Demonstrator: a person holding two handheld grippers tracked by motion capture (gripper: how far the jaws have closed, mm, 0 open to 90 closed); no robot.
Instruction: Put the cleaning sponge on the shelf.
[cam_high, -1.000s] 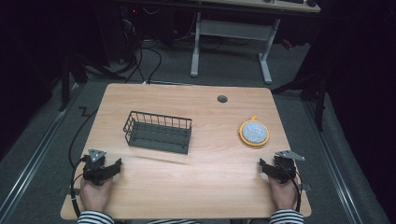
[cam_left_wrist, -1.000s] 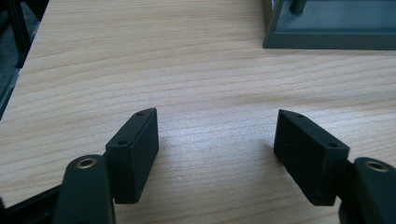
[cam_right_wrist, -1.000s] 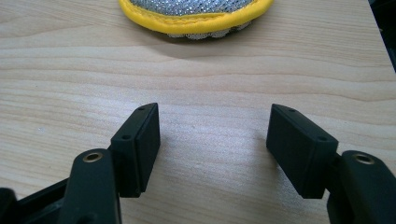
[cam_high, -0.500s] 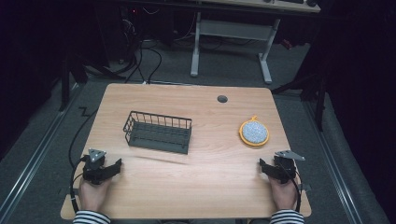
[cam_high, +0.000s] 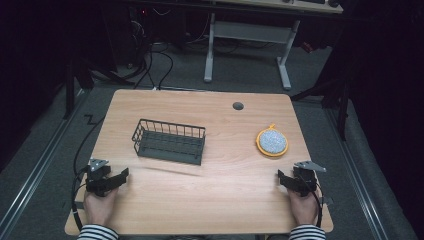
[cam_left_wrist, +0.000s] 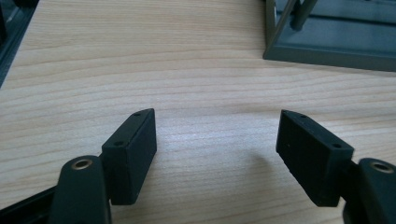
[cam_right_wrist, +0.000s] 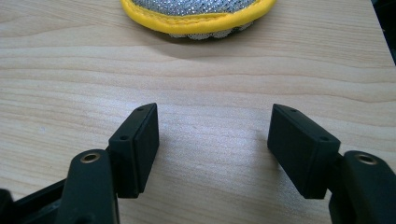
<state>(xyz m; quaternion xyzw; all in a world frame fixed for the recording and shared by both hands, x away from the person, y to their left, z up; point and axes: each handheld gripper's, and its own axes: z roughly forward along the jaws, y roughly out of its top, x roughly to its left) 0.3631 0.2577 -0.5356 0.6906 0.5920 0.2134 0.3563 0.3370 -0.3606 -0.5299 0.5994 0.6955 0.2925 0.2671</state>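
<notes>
A dark wire basket (cam_high: 169, 141) stands left of the table's middle; its corner (cam_left_wrist: 327, 32) fills the upper right of the left gripper view. A round scrubbing pad with a yellow rim and silvery mesh (cam_high: 272, 142) lies flat at the right, and its near edge (cam_right_wrist: 198, 16) is at the top of the right gripper view. My left gripper (cam_high: 121, 175) rests near the front left edge, open, nothing between its jaws (cam_left_wrist: 215, 144). My right gripper (cam_high: 282, 178) rests near the front right edge, open and empty (cam_right_wrist: 212, 140), just short of the pad.
The wooden table (cam_high: 220, 195) has a small round cable hole (cam_high: 238, 106) at its back. Cables (cam_high: 80, 150) hang off the left side. Beyond the far edge stands another desk's white frame (cam_high: 247, 40) on a dark floor.
</notes>
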